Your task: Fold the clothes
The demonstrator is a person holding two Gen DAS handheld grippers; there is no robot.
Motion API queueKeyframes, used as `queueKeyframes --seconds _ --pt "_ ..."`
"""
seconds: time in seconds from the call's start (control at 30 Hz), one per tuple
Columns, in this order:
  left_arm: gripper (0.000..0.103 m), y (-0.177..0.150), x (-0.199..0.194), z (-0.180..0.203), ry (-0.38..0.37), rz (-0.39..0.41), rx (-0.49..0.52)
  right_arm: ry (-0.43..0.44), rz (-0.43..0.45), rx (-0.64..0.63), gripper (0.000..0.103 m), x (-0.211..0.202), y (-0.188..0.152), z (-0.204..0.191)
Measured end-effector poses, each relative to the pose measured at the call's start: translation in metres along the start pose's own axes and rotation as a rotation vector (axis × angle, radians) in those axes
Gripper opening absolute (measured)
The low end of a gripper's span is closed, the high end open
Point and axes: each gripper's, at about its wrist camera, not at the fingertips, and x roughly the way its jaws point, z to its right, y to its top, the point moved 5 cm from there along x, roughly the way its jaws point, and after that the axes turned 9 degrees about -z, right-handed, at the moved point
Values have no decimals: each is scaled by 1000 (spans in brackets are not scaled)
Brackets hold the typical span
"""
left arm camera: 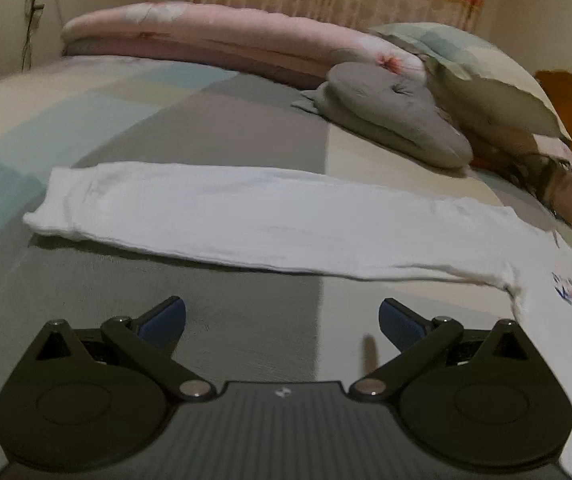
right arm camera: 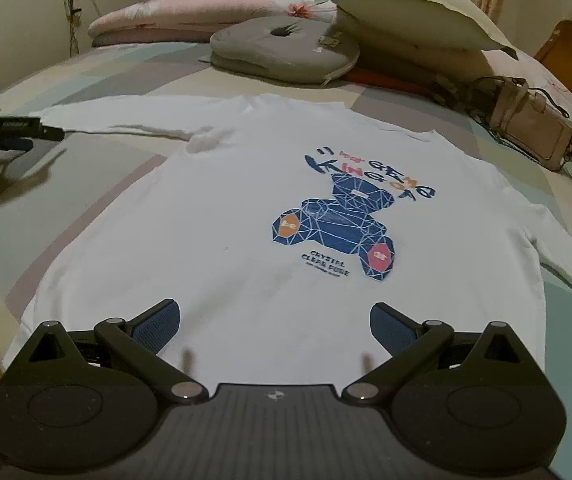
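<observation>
**Shirt is laid flat, first fold not yet begun**

You have the white long-sleeved shirt [right arm camera: 214,216] spread face up on the bed [left arm camera: 206,120], with the blue bear print [right arm camera: 338,224] showing. One sleeve [left arm camera: 222,216] lies stretched out straight to the side, just in front of your left tongs [left arm camera: 282,316]. The other sleeve [right arm camera: 566,256] runs off toward the right edge of the right wrist view.

Both tongs are wide open and hold nothing. Your right tongs [right arm camera: 274,320] hover over the hem of the shirt; whether they touch the cloth, I cannot tell.

I judge you are at the start: the shirt is prepared, no fold is made. The next move probably calls for the left tongs to go down on the sleeve near its cuff [left arm camera: 46,216], pinch only the cloth and not the bed cover, and bring the sleeve across the body
</observation>
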Motion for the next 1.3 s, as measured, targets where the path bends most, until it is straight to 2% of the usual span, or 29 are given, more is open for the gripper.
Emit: queueKeyframes --seconds 0.2,0.37,0.57,0.97,1.07,1.3 --pt "102 12 10 -13 -41 22 -57 16 1 13 103 4 2 -1" --pt "102 18 16 -16 -32 39 -49 53 22 70 103 2 3 3" --pt "102 32 24 -28 -54 64 -119 61 26 93 103 2 1 4" --pt "102 60 50 -44 -24 127 -210 81 26 102 103 0 -4 -2" --pt "102 64 51 -43 -7 126 -239 93 34 108 103 -2 -4 -3" --pt "102 72 40 -37 -35 153 -233 154 59 89 103 -12 -3 -10"
